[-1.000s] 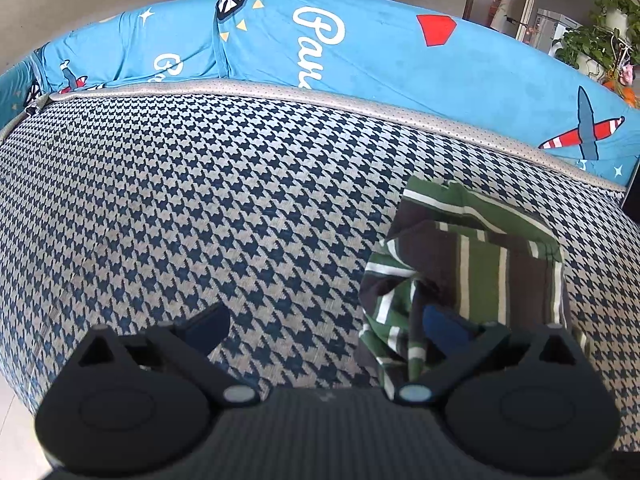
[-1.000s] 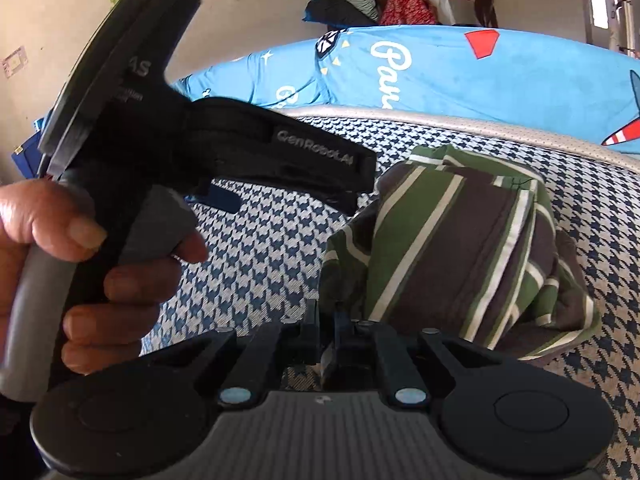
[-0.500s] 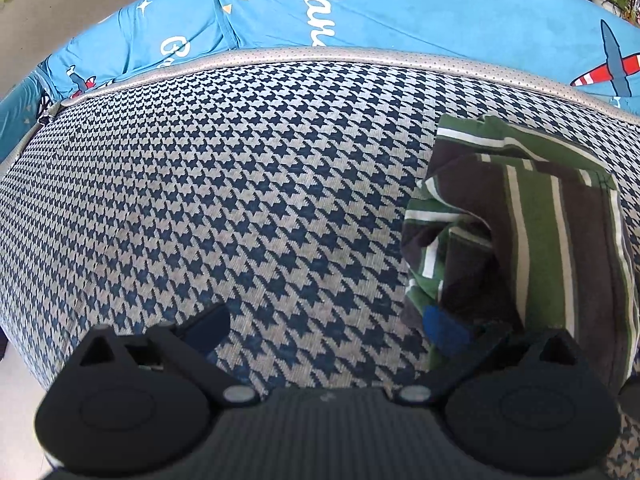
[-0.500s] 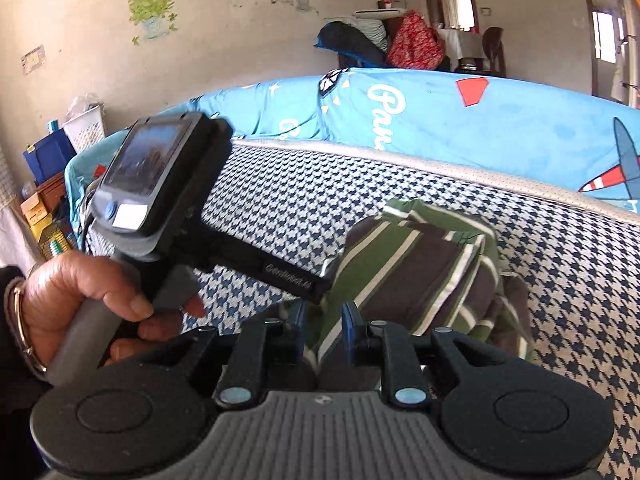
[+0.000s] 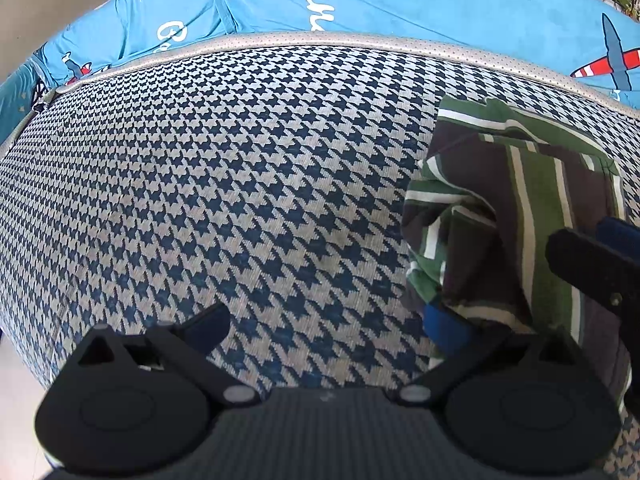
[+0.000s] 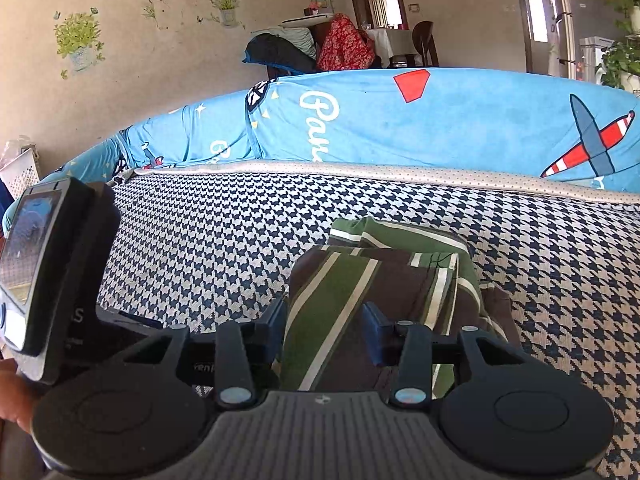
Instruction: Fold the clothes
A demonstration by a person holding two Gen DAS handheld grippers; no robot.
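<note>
A folded garment (image 5: 500, 208) with green, brown and white stripes lies on the houndstooth sofa seat (image 5: 240, 184), at the right of the left wrist view. My left gripper (image 5: 324, 322) is wide open over bare seat, and its right fingertip (image 5: 444, 324) touches the garment's near left edge. In the right wrist view the garment (image 6: 380, 280) sits just ahead. My right gripper (image 6: 324, 330) is open, with a fold of the cloth lying between its blue pads (image 6: 372, 332). One of its fingers (image 5: 592, 256) shows over the cloth in the left wrist view.
A blue printed cover (image 6: 400, 120) drapes the sofa back behind a grey piped edge (image 6: 360, 168). The left hand-held device (image 6: 52, 272) with its screen stands at the left, held by a person's hand (image 6: 12, 396). A white basket (image 6: 20, 172), chair and piled clothes (image 6: 320, 48) stand beyond.
My right gripper's jaws, shut a second ago, have spread apart around the fold. The left gripper has drifted left, so the garment now sits further right in its view.
</note>
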